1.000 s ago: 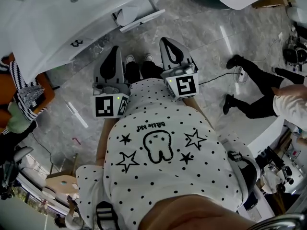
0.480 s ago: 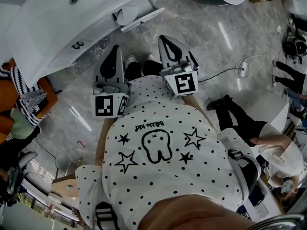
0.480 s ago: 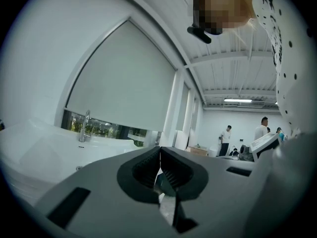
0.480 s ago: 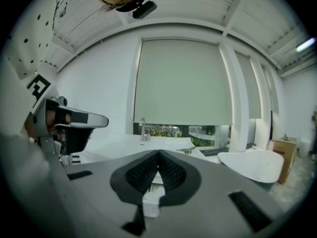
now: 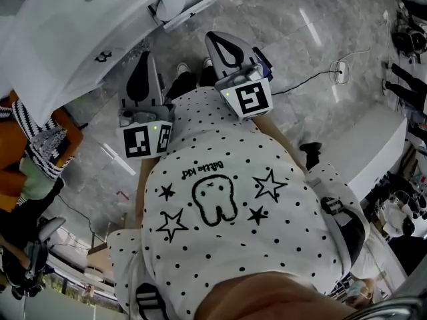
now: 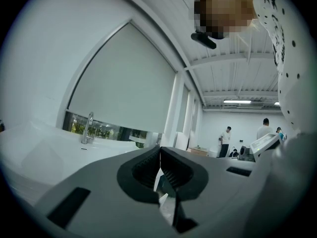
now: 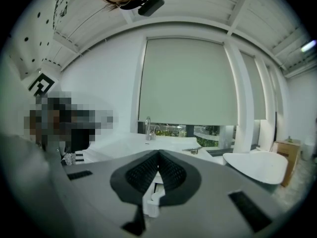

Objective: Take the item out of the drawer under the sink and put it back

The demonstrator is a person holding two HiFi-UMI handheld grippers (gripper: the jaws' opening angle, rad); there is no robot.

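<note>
Grippers in both hands reach forward from a person's spotted shirt (image 5: 220, 179), seen steeply from above over a grey marble floor (image 5: 300, 65). I see the left gripper (image 5: 143, 59) with its jaws pressed together at the tips and nothing between them. The right gripper (image 5: 217, 40), just beside it, is likewise closed tight and empty. Each carries a cube with square markers close to the shirt. A white sink (image 5: 60, 39) lies ahead and to the left, near the left gripper but apart from it, with its tap (image 6: 88, 128) standing upright. A white panel (image 5: 183, 12) juts out at the sink's near edge; I cannot tell whether it is the drawer. The item shows in no view, so I cannot tell where it lies.
</note>
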